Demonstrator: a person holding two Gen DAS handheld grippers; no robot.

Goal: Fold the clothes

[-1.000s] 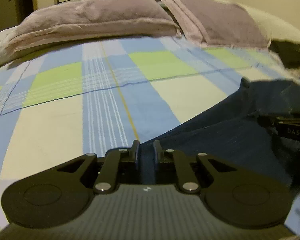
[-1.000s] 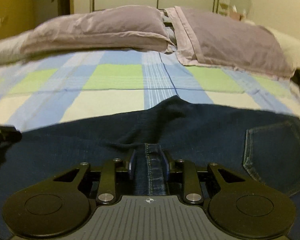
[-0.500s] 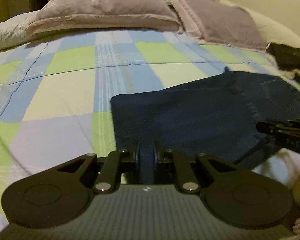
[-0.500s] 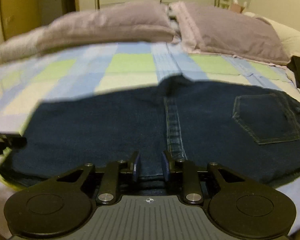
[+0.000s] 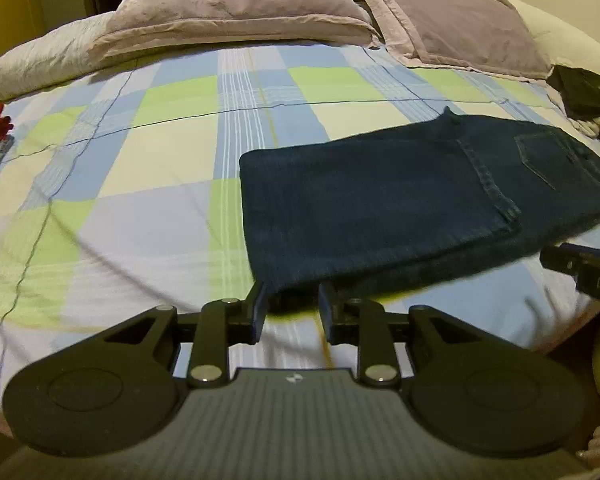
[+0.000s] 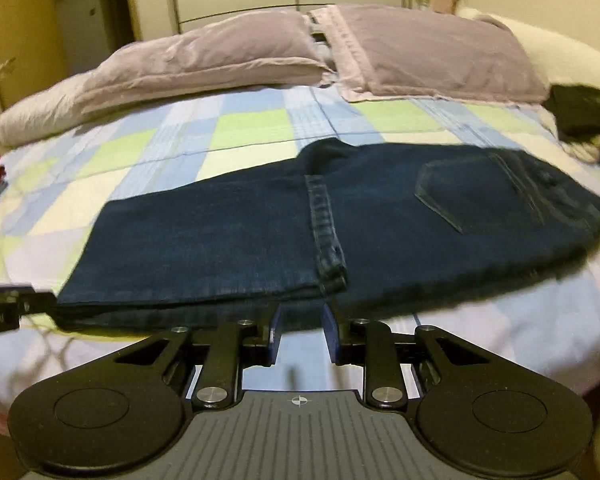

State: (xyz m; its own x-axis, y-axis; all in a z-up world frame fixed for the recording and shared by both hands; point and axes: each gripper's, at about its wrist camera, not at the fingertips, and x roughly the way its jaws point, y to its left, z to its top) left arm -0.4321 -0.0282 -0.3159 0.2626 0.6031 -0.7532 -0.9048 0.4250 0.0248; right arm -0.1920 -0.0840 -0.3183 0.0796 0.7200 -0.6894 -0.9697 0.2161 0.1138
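The jeans (image 6: pixel 228 240) were lying folded flat on the bed (image 5: pixel 140 184), close to the near edge and more toward its right side, with the back pocket (image 6: pixel 472 196) facing up at the right end. The left gripper (image 5: pixel 291 307) sat at the near left corner of the jeans, fingers parted with nothing between them. The right gripper (image 6: pixel 299 330) was just in front of the folded hem, fingers also apart and empty. Two purple pillows (image 5: pixel 236 8) were up at the head of the bed, plus some dark clothes (image 6: pixel 584 108) at the right edge.
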